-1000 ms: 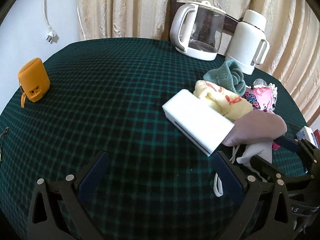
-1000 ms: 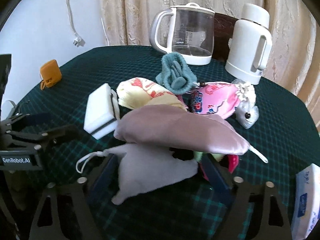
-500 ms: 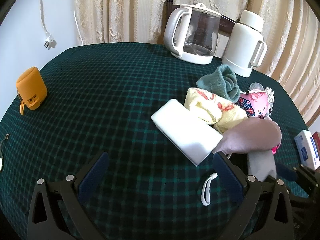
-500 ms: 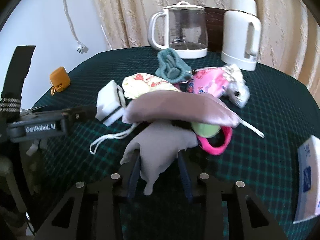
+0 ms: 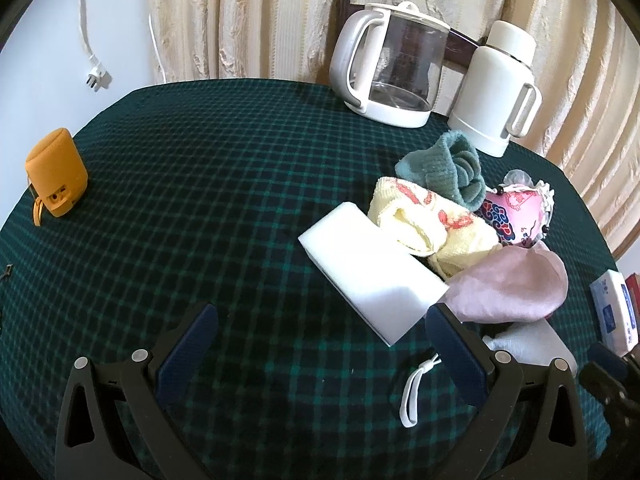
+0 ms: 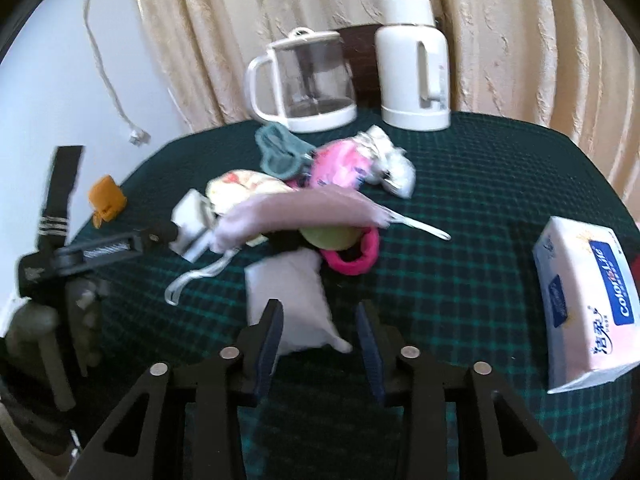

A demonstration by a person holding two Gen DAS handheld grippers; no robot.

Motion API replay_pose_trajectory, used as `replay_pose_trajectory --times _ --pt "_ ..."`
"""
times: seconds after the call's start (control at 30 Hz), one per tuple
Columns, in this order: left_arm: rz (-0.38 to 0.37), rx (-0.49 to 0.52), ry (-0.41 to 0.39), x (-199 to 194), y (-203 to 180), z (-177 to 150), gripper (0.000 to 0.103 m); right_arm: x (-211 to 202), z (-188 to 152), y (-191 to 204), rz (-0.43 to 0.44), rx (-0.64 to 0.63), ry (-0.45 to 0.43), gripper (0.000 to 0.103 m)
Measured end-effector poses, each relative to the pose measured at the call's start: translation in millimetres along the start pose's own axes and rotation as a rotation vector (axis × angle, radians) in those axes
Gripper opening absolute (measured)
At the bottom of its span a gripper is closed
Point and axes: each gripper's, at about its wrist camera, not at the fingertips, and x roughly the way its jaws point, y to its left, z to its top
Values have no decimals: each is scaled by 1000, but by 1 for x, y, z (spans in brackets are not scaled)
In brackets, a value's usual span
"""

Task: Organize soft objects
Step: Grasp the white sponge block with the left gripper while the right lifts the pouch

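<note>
the desk [image 5: 208, 184] wears a dark green checked cloth, and the soft things sit heaped toward its 3 o'clock side in the left wrist view. a white sponge block [image 5: 372, 276] lies at the pile's near-left edge, touching a yellow towel [image 5: 424, 220] with red print. a teal knitted cloth [image 5: 444, 168] sits at 12 o'clock of the towel, and a pink patterned pouch [image 5: 516, 216] lies just beside it toward 3 o'clock. a mauve satin pouch [image 5: 512, 284] drapes over the near side of the heap.

the left gripper [image 5: 324, 344] hangs above bare cloth with its jaws wide apart and nothing between them.

the right gripper [image 6: 320, 336] points down at the heap from the near side. its jaws are opening, and the corner of a pale grey cloth bag [image 6: 292, 300] lies between them; the left pad looks to touch the fabric while the right pad stands clear, so it is not clamped. the bag rests on the desk, its far end tucked against a yellow-green ball [image 6: 328, 236] and a pink ring [image 6: 356, 256] under the mauve pouch. its white drawstring [image 6: 192, 280] trails out toward 9 o'clock.

beyond the pile, at 12 o'clock, stand a glass kettle [image 6: 308, 84] and a white thermos jug [image 6: 412, 64]. a tissue pack [image 6: 584, 300] lies at 3 o'clock, well apart from the heap, and an orange speaker [image 5: 56, 176] sits at the desk's 9 o'clock edge.
</note>
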Motion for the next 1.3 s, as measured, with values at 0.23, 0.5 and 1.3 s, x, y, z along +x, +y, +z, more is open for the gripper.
replay_pose_trajectory --times 0.23,0.5,1.3 --pt "-1 -16 -6 -1 -1 3 103 23 5 29 -44 -117 -12 75" --pt "-8 -55 8 8 -9 13 103 46 4 24 -43 -98 52 75" --pt "-9 -156 49 48 -10 23 84 50 -4 23 -39 -72 77 54"
